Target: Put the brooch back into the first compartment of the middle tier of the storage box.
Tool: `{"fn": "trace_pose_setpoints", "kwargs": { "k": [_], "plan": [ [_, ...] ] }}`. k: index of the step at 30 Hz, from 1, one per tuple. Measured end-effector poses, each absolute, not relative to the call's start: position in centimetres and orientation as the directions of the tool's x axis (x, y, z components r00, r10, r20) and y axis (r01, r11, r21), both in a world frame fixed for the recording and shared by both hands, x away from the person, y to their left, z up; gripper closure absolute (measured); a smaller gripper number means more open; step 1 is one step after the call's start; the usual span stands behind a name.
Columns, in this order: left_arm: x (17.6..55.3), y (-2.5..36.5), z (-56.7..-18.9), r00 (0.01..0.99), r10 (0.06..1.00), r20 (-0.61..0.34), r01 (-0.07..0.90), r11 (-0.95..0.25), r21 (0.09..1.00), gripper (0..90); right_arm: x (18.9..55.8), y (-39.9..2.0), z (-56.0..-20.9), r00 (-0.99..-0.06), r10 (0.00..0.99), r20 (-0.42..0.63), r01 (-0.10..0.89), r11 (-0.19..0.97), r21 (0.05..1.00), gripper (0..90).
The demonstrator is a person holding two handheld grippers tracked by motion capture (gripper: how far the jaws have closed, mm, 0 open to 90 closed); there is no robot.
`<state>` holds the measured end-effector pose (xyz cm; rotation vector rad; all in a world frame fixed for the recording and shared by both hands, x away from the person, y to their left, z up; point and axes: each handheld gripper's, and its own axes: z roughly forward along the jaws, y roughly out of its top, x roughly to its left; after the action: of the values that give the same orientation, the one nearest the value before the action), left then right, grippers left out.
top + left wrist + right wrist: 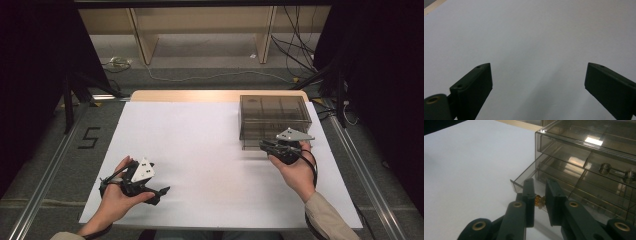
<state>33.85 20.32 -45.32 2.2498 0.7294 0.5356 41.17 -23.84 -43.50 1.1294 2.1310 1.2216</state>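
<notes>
Nearest the lens in the right gripper view, the right gripper (pixel 540 202) has its two black jaws closed on a small gold knob (pixel 539 200) at the front of the lower drawer (pixel 524 176), low in the centre of the frame. That drawer belongs to a smoky clear plastic drawer box (pixel 274 120), which stands at the upper right of the white table (pixel 200 145) in the high view; the drawer looks pulled out a little from the box.

The box seems light and rigid, its walls thin, smooth and slippery, so it may slide across the sheet if the drawer sticks. The knob is tiny, hard and rounded, and the only sensible hold; a straight, level pull or push should keep it from slipping out of the pads. An upper drawer carries a silvery knob (pixel 605 168) at the right of the frame.

In the high view the right hand (pixel 296 170) reaches forward, gripper roughly level, its tip at the box's front. The left hand (pixel 117 197) rests at the lower left, well apart from the box, and the left gripper (pixel 537 75) stands wide open over bare sheet, holding nothing.
</notes>
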Motion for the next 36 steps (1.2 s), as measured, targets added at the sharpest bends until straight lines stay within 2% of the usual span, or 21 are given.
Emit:
{"fn": "trace_pose_setpoints", "kwargs": {
  "k": [36],
  "plan": [
    [33.84,20.31,-45.32,0.758,0.632,0.161,0.343,-0.596,0.726,7.8,41.67,-23.47,-43.39,-0.571,0.821,0.023,0.435,0.279,0.856,79.4]
  ]
}}
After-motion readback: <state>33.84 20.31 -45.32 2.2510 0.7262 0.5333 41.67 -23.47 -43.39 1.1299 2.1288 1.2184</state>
